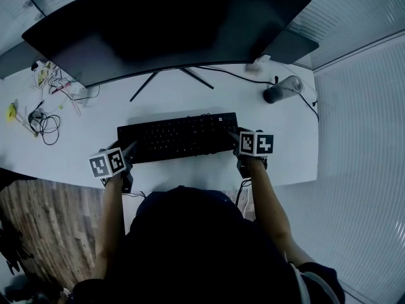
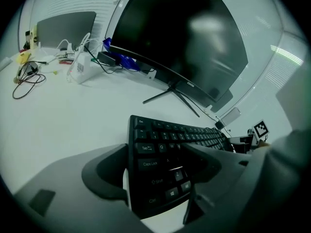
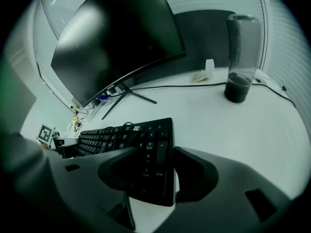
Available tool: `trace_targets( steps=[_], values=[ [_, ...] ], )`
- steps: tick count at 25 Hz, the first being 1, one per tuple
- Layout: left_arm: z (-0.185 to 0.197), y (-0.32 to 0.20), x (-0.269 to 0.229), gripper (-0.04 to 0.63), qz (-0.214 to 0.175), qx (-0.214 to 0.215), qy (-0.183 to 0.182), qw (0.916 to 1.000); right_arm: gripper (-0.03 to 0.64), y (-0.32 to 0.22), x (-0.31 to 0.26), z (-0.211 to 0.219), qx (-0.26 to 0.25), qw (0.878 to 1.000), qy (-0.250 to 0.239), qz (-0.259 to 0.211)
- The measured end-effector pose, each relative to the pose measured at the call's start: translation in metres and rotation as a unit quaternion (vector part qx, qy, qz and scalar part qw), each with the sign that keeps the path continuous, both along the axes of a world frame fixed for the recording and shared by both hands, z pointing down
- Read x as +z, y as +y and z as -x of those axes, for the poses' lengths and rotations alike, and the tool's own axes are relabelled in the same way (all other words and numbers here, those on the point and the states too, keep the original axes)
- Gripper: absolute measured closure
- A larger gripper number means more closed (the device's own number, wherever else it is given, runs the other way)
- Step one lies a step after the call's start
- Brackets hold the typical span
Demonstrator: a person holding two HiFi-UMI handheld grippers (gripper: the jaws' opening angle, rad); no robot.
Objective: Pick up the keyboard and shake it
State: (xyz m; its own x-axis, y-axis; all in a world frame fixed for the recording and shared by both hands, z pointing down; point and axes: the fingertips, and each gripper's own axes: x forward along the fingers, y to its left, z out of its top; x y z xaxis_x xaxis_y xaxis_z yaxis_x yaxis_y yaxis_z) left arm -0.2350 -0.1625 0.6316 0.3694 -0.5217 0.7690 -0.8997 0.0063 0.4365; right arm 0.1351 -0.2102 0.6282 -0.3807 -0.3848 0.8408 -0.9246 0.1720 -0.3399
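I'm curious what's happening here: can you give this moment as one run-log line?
stage: grasping | left gripper: shut on keyboard, left end | right gripper: shut on its right end | lifted: cannot tell

head view steeply down, both gripper views close, all sharing the keyboard (image 1: pixel 177 137)

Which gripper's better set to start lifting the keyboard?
Left, marginally: the left gripper clamps the keyboard deeper, past Caps Lock; the right gripper holds only the numpad columns.
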Motion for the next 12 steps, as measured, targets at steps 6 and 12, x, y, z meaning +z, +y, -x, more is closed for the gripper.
trace_targets(
  steps=[6, 12],
  values=[
    [-0.012, 0.007, -0.009, 0.261, -0.009, -0.019, 0.062, 0.9979, 0.39, -0.008, -0.065, -0.006, -0.01, 0.996, 0.052, -0.079],
    [-0.035, 0.018, -0.011, 0.261, -0.015, -0.048, 0.149, 0.9876, 0.416, -0.02, -0.144, -0.007, -0.044, 0.976, 0.119, -0.178]
  ],
)
